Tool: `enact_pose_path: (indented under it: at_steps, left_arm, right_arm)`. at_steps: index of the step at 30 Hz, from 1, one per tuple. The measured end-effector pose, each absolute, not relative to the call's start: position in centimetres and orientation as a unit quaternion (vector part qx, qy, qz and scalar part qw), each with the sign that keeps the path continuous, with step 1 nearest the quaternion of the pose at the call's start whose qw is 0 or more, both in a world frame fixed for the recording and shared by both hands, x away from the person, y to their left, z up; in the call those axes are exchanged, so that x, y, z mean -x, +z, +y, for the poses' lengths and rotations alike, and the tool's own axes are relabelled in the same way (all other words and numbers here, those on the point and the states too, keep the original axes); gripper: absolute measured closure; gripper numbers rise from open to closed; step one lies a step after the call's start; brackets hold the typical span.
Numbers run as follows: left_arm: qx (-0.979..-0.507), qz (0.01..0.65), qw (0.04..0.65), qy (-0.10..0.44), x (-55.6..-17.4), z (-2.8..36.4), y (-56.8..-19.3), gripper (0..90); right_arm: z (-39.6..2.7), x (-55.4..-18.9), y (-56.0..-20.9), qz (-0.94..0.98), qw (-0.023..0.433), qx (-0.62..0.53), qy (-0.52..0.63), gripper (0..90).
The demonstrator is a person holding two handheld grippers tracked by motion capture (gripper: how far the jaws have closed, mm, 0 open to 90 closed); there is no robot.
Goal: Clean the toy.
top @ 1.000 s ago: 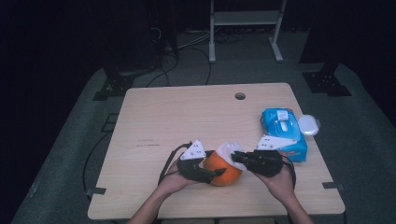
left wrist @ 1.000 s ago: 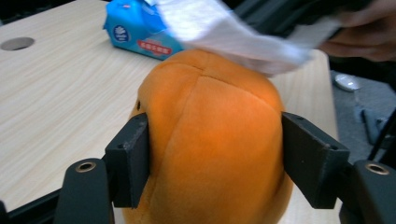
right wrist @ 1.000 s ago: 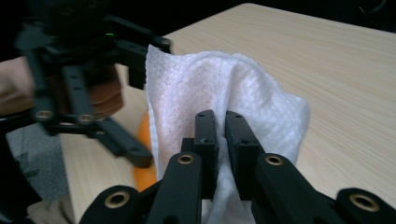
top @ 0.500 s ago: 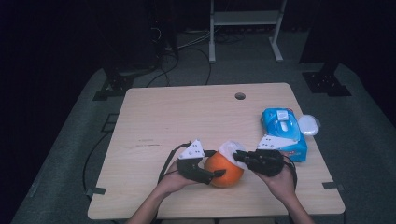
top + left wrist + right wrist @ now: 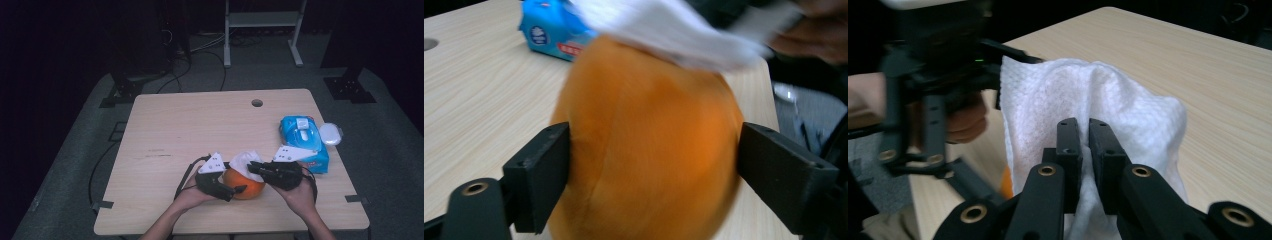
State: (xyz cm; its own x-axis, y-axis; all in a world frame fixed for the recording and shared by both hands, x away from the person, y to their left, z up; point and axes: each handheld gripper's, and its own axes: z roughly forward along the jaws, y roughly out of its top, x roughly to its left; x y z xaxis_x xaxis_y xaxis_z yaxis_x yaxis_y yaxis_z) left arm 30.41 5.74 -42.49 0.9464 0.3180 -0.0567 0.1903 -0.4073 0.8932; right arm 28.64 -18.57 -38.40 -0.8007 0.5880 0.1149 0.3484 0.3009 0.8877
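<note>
A large orange ball-like fruit (image 5: 248,185) rests on the wooden table (image 5: 200,125) near its front edge. My left gripper (image 5: 235,186) has it between its jaws, which have just been opening. In the left gripper view both pads still lie against the sides of the orange (image 5: 649,150) on either side of the left gripper (image 5: 654,170). My right gripper (image 5: 251,166) is shut on a white wipe (image 5: 245,161) that lies over the top of the orange. In the right gripper view the right gripper (image 5: 1085,127) pinches the wipe (image 5: 1128,110) between closed jaws.
A blue pack of wipes (image 5: 302,140) lies at the table's right side, with a white round lid (image 5: 331,134) beside it at the edge. A cable hole (image 5: 257,103) sits near the far edge. Dark floor and a stand surround the table.
Both hands have stayed in place around the orange. The wipe has shifted slightly on top of the orange.
</note>
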Motion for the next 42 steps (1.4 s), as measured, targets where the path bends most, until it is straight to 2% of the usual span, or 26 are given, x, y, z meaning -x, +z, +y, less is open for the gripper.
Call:
enact_pose_path:
  at_steps: [4, 8, 10, 12, 15, 18, 25, 30, 31, 35, 42]
  left_arm:
    - [-0.837, 0.137, 0.528, 0.048, -30.2, 5.8, -42.5, 20.4]
    - [-0.842, 0.166, 0.509, 0.068, -30.5, 5.0, -42.9, 6.6]
    - [-0.846, 0.17, 0.501, 0.059, -30.7, 4.6, -43.8, 3.4]
    - [-0.846, 0.159, 0.505, 0.06, -30.5, 4.6, -43.9, 8.4]
    - [-0.846, 0.147, 0.506, 0.078, -30.0, 4.7, -43.6, 23.5]
    - [-0.842, 0.147, 0.512, 0.083, -29.8, 4.9, -43.4, 31.3]
    - [-0.841, 0.146, 0.515, 0.081, -29.8, 4.6, -43.5, 31.0]
    - [-0.844, 0.137, 0.512, 0.086, -29.5, 4.4, -43.5, 31.2]
    - [-0.849, 0.121, 0.505, 0.094, -29.1, 4.1, -43.4, 31.3]
    - [-0.853, 0.111, 0.499, 0.107, -28.5, 3.7, -43.5, 31.3]
    - [-0.847, 0.117, 0.507, 0.111, -28.7, 3.9, -43.3, 33.1]
  right_arm:
    - [-19.7, -29.1, -38.6, 0.789, 0.121, -0.313, 0.514, 83.2]
    - [-20.1, -29.1, -38.8, 0.788, 0.107, -0.316, 0.517, 83.3]
    - [-19.1, -28.7, -38.6, 0.799, 0.1, -0.299, 0.513, 83.3]
    - [-18.3, -28.2, -38.3, 0.804, 0.098, -0.283, 0.514, 83.3]
    - [-17.2, -27.7, -37.9, 0.81, 0.105, -0.266, 0.512, 83.3]
    - [-17.7, -28.0, -38.0, 0.804, 0.112, -0.276, 0.515, 83.5]
    - [-20.7, -29.2, -38.5, 0.783, 0.132, -0.333, 0.508, 83.9]
    - [-19.4, -28.3, -37.9, 0.788, 0.132, -0.312, 0.514, 84.1]
    - [-18.3, -27.9, -37.6, 0.793, 0.119, -0.294, 0.52, 84.1]
    - [-17.3, -27.9, -37.6, 0.804, 0.13, -0.284, 0.506, 84.2]
    - [-20.4, -29.1, -38.3, 0.782, 0.134, -0.337, 0.508, 84.3]
